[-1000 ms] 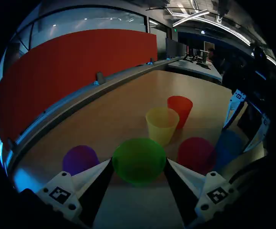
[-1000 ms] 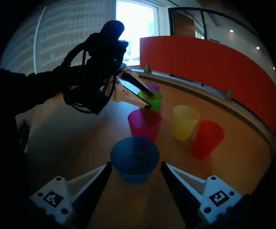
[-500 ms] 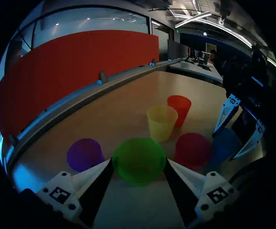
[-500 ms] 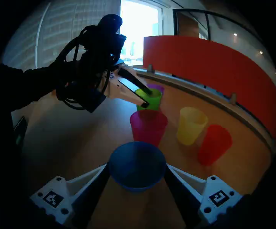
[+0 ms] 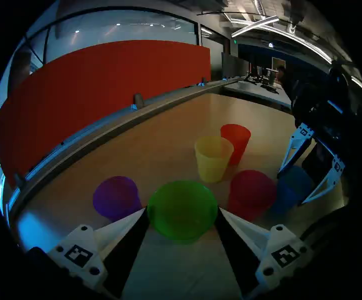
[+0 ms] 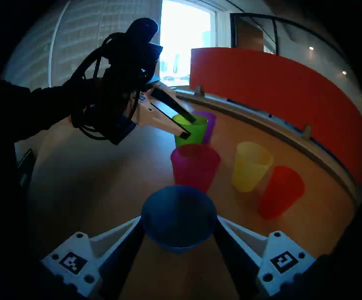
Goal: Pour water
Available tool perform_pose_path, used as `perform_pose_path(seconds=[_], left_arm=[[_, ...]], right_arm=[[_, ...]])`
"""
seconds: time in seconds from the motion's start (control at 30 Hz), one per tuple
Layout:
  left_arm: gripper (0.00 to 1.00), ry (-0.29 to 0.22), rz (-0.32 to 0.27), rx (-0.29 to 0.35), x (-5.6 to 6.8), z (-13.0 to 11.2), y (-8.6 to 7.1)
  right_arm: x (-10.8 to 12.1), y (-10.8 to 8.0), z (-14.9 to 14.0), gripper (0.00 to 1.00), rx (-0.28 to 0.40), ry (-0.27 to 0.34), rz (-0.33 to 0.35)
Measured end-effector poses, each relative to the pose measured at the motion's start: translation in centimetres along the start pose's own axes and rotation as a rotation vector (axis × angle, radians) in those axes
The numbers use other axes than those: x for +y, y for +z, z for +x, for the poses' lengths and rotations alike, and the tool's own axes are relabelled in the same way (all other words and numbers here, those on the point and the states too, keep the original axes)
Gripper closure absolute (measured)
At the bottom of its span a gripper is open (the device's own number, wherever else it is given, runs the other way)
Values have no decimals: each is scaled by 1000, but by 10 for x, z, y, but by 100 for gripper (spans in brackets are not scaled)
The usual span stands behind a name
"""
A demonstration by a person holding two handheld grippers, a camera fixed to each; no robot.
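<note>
With the left gripper (image 5: pixel 182 220) clamped on the green cup (image 5: pixel 182 202) and the right gripper (image 6: pixel 179 225) clamped on the blue cup (image 6: pixel 179 212), both low over the table (image 5: pixel 171 135), grasping appears complete; next, bring one rim over the other cup and tilt.

Ahead of the green cup (image 5: pixel 182 210), the way is barred by the yellow cup (image 5: pixel 213 157), orange cup (image 5: pixel 235 142) and magenta cup (image 5: pixel 252 192), closely grouped. The purple cup (image 5: pixel 116 196) is set just beside it on the partition side, and the blue cup (image 5: pixel 292 185) is seen beyond the magenta one. Bare table (image 5: pixel 166 130) is left open toward the red partition (image 5: pixel 96 85).
</note>
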State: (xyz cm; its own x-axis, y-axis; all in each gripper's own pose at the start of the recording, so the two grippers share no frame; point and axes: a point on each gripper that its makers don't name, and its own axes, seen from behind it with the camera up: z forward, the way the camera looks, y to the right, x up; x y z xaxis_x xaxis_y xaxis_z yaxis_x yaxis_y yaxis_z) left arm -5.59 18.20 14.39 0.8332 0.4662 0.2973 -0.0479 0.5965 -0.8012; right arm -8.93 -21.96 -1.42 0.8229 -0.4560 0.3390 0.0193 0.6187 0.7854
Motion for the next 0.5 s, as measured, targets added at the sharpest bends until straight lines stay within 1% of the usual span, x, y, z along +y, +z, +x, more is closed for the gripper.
perform_pose_path(seconds=[0.17, 0.27, 0.5], left_arm=[[11, -5, 2, 7, 1, -1, -4], [11, -13, 7, 15, 2, -2, -8], [11, -31, 15, 49, 7, 3, -28]], right_arm=[[0, -1, -1, 10, 6, -5, 1], [0, -3, 2, 10, 15, -2, -2], [2, -17, 26, 10, 76, 24, -15]])
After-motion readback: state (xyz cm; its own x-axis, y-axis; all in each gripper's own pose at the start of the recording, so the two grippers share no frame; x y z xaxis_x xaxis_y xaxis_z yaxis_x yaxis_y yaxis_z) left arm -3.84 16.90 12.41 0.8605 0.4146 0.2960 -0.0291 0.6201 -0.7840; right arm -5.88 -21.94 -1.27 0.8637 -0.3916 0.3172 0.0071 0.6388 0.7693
